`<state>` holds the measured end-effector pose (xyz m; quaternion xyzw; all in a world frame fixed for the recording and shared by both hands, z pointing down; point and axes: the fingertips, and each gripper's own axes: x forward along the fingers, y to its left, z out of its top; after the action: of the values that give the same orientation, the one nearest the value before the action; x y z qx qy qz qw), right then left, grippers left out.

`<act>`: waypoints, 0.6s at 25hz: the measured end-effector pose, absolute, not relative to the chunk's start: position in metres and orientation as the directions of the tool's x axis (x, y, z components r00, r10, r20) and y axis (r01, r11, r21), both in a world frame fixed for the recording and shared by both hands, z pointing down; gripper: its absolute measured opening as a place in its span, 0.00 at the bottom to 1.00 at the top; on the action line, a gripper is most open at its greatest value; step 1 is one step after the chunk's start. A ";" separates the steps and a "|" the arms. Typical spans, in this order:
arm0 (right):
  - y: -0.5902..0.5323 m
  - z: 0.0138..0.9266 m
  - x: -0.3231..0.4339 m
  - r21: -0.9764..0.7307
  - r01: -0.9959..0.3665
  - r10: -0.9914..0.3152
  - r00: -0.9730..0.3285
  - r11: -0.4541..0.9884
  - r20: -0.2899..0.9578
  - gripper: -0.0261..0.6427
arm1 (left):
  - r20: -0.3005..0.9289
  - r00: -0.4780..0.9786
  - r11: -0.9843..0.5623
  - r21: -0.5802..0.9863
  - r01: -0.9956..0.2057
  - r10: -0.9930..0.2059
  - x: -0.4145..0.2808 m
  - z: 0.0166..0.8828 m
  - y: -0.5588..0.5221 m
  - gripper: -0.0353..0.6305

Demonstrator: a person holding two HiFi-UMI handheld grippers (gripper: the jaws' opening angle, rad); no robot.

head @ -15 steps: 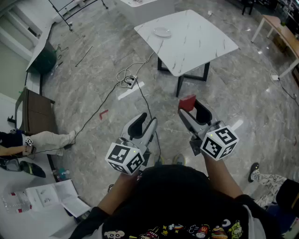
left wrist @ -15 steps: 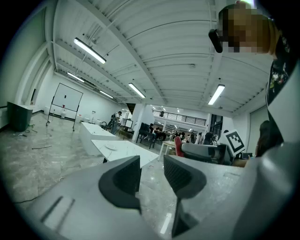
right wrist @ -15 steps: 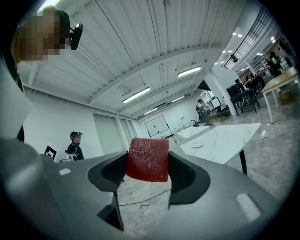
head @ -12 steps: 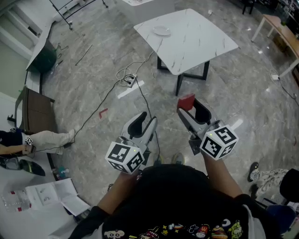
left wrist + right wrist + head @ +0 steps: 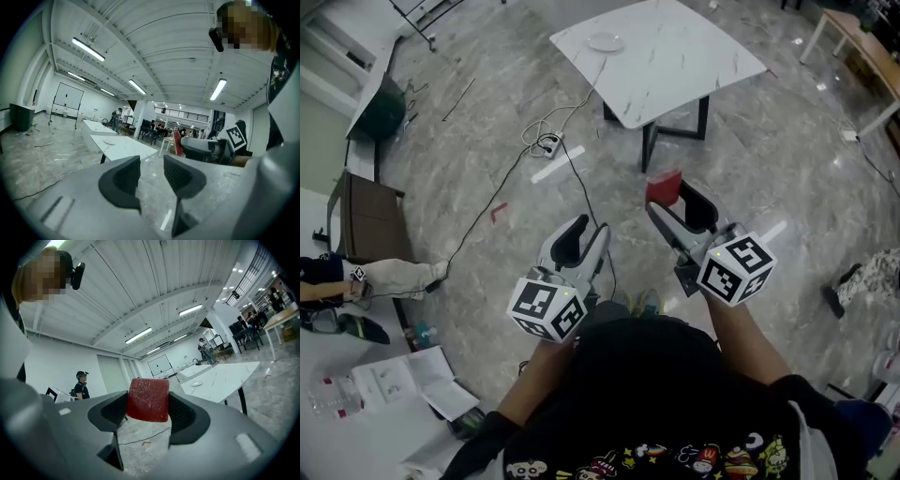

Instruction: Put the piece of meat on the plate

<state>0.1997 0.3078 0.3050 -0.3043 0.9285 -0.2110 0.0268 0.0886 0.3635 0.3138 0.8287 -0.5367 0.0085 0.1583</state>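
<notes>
A red block of meat [image 5: 663, 186] sits between the jaws of my right gripper [image 5: 672, 201], which is shut on it and held level over the floor. In the right gripper view the meat [image 5: 148, 399] fills the gap between both pads. My left gripper [image 5: 586, 236] hangs beside it at the left, jaws a narrow gap apart with nothing in them [image 5: 151, 174]. The small white plate [image 5: 605, 41] lies near the far left edge of the white marble table [image 5: 675, 66], well ahead of both grippers. The plate [image 5: 197, 384] also shows small and far in the right gripper view.
A black cable and a power strip [image 5: 548, 143] lie on the grey floor between me and the table. At the left are a brown bench [image 5: 366, 225], a green bin [image 5: 382, 111] and a seated person's legs [image 5: 394, 278]. A wooden table [image 5: 862, 47] stands at the right.
The table and plate sit higher and further left in the head view. Both grippers keep their pose, the right one still holding the meat.
</notes>
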 end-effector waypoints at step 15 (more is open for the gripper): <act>0.259 0.311 0.187 -0.417 -0.560 -0.582 -0.809 0.716 0.086 0.48 | 0.212 0.436 -0.373 0.279 -0.885 -0.875 0.069 0.335 0.311 0.46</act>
<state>0.1872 0.2592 0.3113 -0.3081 0.9260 -0.2167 0.0254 0.0693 0.3113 0.3346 0.8285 -0.5308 0.0144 0.1776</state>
